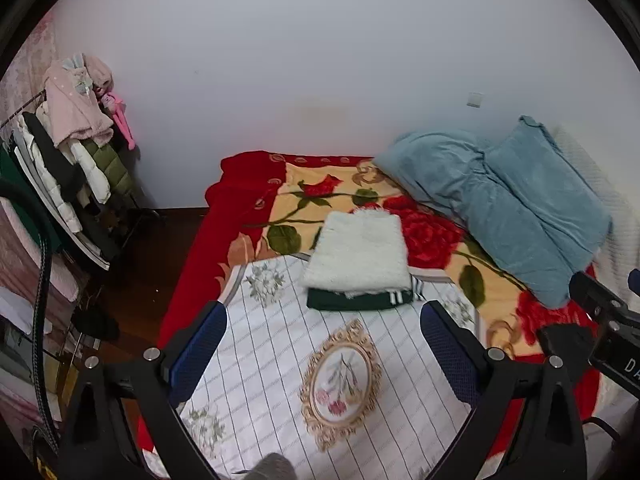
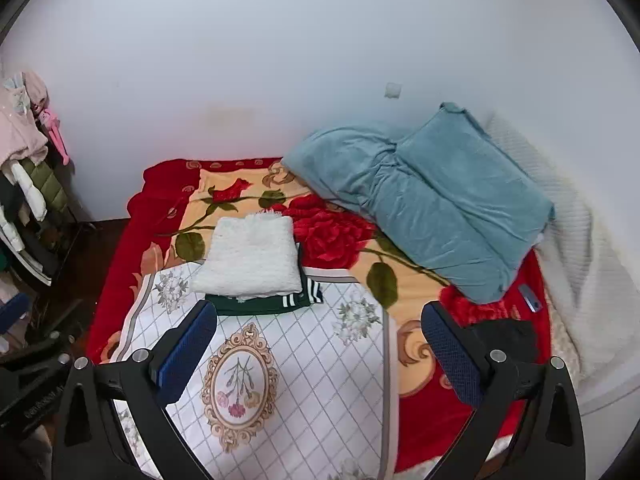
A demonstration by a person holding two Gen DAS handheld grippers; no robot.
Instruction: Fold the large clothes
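Observation:
A folded fluffy white garment [image 1: 360, 254] [image 2: 250, 258] lies on top of a folded dark green garment with white stripes [image 1: 360, 302] [image 2: 264, 304], stacked at the far edge of a white checked cloth [image 1: 280, 360] [image 2: 320, 360] on the bed. My left gripper [image 1: 322, 320] hovers open above the cloth, nearer than the stack, holding nothing. My right gripper [image 2: 320, 322] is open too, just right of the stack, with nothing between its blue-padded fingers [image 2: 452, 356]. A black garment [image 2: 504, 336] lies crumpled at the right, behind the right finger.
The bed carries a red rose-patterned blanket [image 1: 432, 236] [image 2: 336, 236]. A folded blue quilt [image 1: 500, 200] [image 2: 432, 196] sits at the back right against the wall. A clothes rack [image 1: 68, 148] with hanging coats stands at the left over dark floor [image 1: 152, 248]. A small phone-like object [image 2: 530, 298] lies near the quilt.

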